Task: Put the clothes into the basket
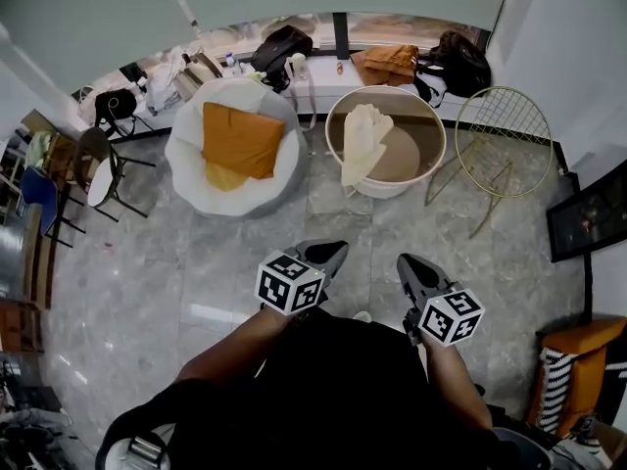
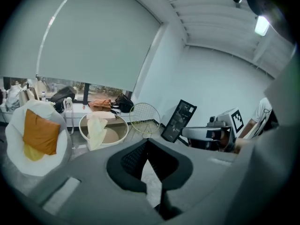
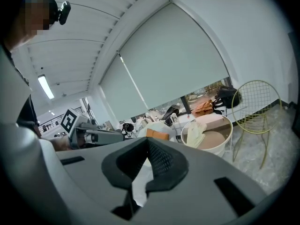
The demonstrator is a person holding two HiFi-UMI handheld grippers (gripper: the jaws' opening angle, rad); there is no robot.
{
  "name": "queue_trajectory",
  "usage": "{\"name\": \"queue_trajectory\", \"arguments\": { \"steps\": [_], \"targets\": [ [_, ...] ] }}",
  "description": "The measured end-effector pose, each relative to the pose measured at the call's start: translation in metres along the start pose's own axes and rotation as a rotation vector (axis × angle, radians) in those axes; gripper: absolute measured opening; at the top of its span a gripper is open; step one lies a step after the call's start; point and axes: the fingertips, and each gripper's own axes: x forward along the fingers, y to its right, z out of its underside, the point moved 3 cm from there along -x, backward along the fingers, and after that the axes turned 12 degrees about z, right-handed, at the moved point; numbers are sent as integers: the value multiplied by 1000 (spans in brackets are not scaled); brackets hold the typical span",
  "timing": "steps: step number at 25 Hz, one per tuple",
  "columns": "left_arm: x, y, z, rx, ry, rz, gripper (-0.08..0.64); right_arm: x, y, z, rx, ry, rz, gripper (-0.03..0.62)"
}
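A round white basket [image 1: 428, 155] stands on the floor ahead, with a cream garment [image 1: 363, 141] draped over its near rim and hanging inside. Left of it, a white beanbag [image 1: 186, 160] carries an orange piece of fabric [image 1: 238, 139] with a yellow piece [image 1: 223, 176] under it. My left gripper [image 1: 331, 253] and right gripper [image 1: 406, 264] are held close to my body, well short of the basket, both shut with nothing in them. The left gripper view shows shut jaws [image 2: 147, 141] below the basket [image 2: 117, 134]. In the right gripper view the shut jaws [image 3: 147, 141] point toward the basket [image 3: 220, 146].
A gold wire chair [image 1: 503, 125] stands right of the basket. Bags [image 1: 282, 47] and an orange-brown garment [image 1: 390, 62] lie on the window ledge behind. A black framed panel [image 1: 588, 213] leans at the right wall. Chairs and a small table [image 1: 98, 179] stand at the left.
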Motion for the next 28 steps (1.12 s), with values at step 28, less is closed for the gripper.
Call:
{"name": "queue_trajectory", "arguments": {
  "steps": [28],
  "targets": [
    [40, -130, -76, 60, -29, 17, 0, 134, 16, -59, -40, -80, 10, 15]
  ]
}}
